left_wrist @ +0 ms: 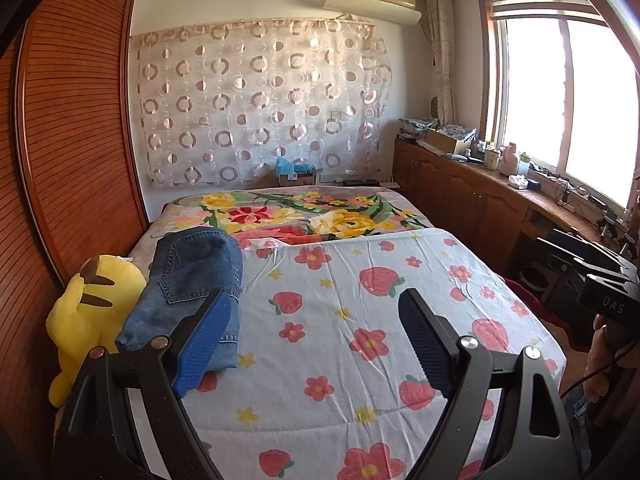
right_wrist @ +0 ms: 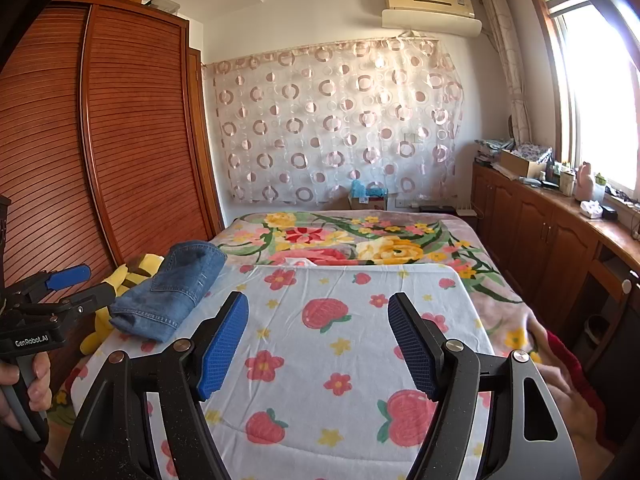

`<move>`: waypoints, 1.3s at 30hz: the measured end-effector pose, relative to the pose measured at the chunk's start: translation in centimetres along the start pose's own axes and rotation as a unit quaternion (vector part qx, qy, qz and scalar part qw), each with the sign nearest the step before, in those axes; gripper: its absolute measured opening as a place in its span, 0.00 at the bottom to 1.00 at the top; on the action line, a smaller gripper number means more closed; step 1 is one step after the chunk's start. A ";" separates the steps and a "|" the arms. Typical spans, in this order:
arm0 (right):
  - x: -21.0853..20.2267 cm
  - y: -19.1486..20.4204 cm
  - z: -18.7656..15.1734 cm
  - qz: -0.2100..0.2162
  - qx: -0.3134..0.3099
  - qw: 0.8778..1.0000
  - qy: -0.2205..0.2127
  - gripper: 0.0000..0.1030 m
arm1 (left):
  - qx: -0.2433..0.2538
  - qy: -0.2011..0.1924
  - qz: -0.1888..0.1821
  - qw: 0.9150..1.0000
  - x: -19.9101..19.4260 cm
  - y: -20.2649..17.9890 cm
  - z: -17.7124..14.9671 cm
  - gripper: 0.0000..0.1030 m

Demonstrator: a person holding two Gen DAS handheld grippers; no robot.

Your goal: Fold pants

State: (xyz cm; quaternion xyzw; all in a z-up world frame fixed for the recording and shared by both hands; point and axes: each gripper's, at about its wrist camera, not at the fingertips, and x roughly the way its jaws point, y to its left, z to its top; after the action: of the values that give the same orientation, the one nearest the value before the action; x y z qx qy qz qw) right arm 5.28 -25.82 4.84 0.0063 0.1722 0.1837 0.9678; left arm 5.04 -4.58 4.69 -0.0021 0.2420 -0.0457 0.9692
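Left black two-finger gripper with blue ribbed pads (left_wrist: pixel 316 312): held low over the near end of the bed, tilted slightly downward; jaws spread wide, nothing between them. It is also seen at the left edge of the right wrist view, gripped by a hand (right_wrist: pixel 24 384) around its handle.

Right black two-finger gripper with blue ribbed pads (right_wrist: pixel 318 320): held beside the left one, likewise tilted slightly downward over the white strawberry-and-flower printed quilt (right_wrist: pixel 340 340); jaws parted, empty.

Folded blue denim pants (left_wrist: pixel 188 292): laid on the left part of the quilt, beyond and to the left of both grippers; untouched by either. The left finger of the left gripper is seen in front of their near edge.

Yellow plush toy (left_wrist: pixel 88 320): lodged just left of the pants, against the brown slatted wooden wardrobe (left_wrist: pixel 72 120).
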 end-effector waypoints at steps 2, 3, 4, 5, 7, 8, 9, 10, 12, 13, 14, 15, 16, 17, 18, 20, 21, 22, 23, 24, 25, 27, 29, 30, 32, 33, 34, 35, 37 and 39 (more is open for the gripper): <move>0.0 0.0 -0.1 -0.001 -0.001 1.000 0.000 0.72 | 0.000 0.000 0.000 1.000 0.0 0.0 0.0 0.84; 0.0 0.1 -0.1 -0.001 -0.001 1.000 0.000 0.72 | 0.000 0.000 0.000 1.000 0.0 0.0 0.0 0.84; 0.0 0.1 -0.1 -0.001 0.000 1.000 0.000 0.72 | 0.000 -0.001 0.000 1.000 0.0 0.0 0.0 0.84; 0.0 0.0 0.0 -0.001 0.000 1.000 0.000 0.72 | 0.001 0.000 0.000 1.000 0.0 0.0 0.0 0.84; 0.0 0.1 -0.1 -0.001 -0.001 1.000 0.000 0.72 | 0.000 0.000 0.000 1.000 0.0 0.1 0.0 0.84; 0.0 0.0 0.0 -0.002 0.000 1.000 0.000 0.72 | 0.000 0.000 0.000 1.000 0.0 0.1 0.0 0.84; 0.0 0.0 -0.1 -0.002 0.000 1.000 0.000 0.72 | 0.000 0.000 0.000 1.000 0.0 0.1 -0.1 0.84; 0.0 0.0 -0.1 -0.001 -0.001 1.000 0.000 0.72 | 0.000 -0.001 0.000 1.000 0.0 0.0 0.0 0.84; 0.0 0.0 0.0 -0.002 -0.002 1.000 -0.001 0.72 | 0.000 -0.001 -0.001 1.000 0.0 0.1 -0.1 0.84; 0.0 0.0 0.0 -0.002 -0.002 1.000 -0.001 0.72 | 0.001 0.000 -0.001 1.000 0.0 0.1 -0.1 0.84; 0.0 0.0 0.1 -0.002 -0.002 1.000 -0.002 0.72 | 0.001 -0.001 -0.001 1.000 0.0 0.1 -0.1 0.84; 0.0 0.1 0.0 -0.003 -0.002 1.000 -0.002 0.72 | 0.001 0.000 0.000 1.000 0.0 0.1 -0.1 0.84; 0.0 0.1 0.0 -0.002 -0.002 1.000 -0.002 0.72 | 0.001 -0.001 -0.001 1.000 0.0 0.1 -0.1 0.84; 0.0 0.1 0.0 -0.003 -0.002 1.000 -0.002 0.72 | 0.001 -0.001 -0.001 1.000 0.0 0.1 -0.1 0.84; 0.0 0.2 -0.1 -0.003 -0.001 1.000 -0.002 0.72 | 0.001 -0.001 0.000 1.000 0.0 0.1 -0.1 0.84; 0.0 0.2 -0.1 -0.003 -0.001 1.000 -0.001 0.72 | 0.000 -0.001 0.000 1.000 0.0 0.1 -0.1 0.84; 0.0 0.3 -0.2 -0.003 -0.001 1.000 -0.001 0.72 | 0.001 -0.002 0.000 1.000 0.0 0.1 -0.1 0.84; -0.1 0.3 -0.1 -0.003 -0.001 1.000 -0.002 0.72 | 0.001 -0.002 0.000 1.000 0.0 0.0 -0.1 0.84; -0.1 0.4 -0.2 -0.003 -0.001 1.000 -0.002 0.72 | 0.001 -0.002 0.000 1.000 0.0 0.1 -0.1 0.84; -0.1 0.4 -0.1 -0.004 -0.001 1.000 -0.002 0.72 | 0.000 -0.002 0.000 1.000 -0.1 0.0 -0.1 0.84; -0.2 0.4 -0.2 -0.004 -0.001 1.000 -0.002 0.72 | 0.000 -0.003 0.000 1.000 -0.1 0.0 -0.1 0.84; -0.1 0.4 -0.1 -0.004 -0.001 1.000 -0.002 0.72 | 0.001 -0.003 0.000 1.000 -0.1 0.0 -0.1 0.84; -0.1 0.5 -0.2 -0.005 -0.002 1.000 -0.002 0.72 | 0.001 -0.002 0.000 1.000 -0.1 0.1 -0.2 0.84; -0.2 0.4 -0.2 -0.005 -0.001 1.000 -0.002 0.72 | 0.001 -0.002 0.000 1.000 -0.1 0.1 -0.2 0.84; -0.2 0.5 -0.2 -0.004 0.000 1.000 -0.002 0.72 | 0.001 -0.003 0.000 1.000 -0.1 0.0 -0.2 0.84; -0.2 0.5 -0.2 -0.005 -0.001 1.000 -0.003 0.72 | 0.001 -0.003 0.000 1.000 -0.1 0.1 -0.2 0.84; -0.2 0.5 -0.2 -0.005 -0.001 1.000 -0.003 0.72 | 0.001 -0.003 0.000 1.000 -0.1 0.1 -0.2 0.84; -0.2 0.5 -0.2 -0.004 -0.001 1.000 -0.003 0.72 | 0.001 -0.003 0.000 1.000 -0.1 0.1 -0.2 0.84; -0.2 0.5 -0.2 -0.005 -0.001 1.000 -0.003 0.72 | 0.000 -0.003 0.000 1.000 -0.1 0.1 -0.2 0.84; -0.2 0.5 -0.2 -0.005 -0.001 1.000 -0.003 0.72 | 0.001 -0.003 0.000 1.000 -0.1 0.1 -0.3 0.84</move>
State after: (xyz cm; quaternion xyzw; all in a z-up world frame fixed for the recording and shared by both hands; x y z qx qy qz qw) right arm 4.88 -25.45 4.75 0.0051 0.1692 0.1792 0.9691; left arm 4.85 -4.44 4.45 -0.0013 0.2395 -0.0457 0.9698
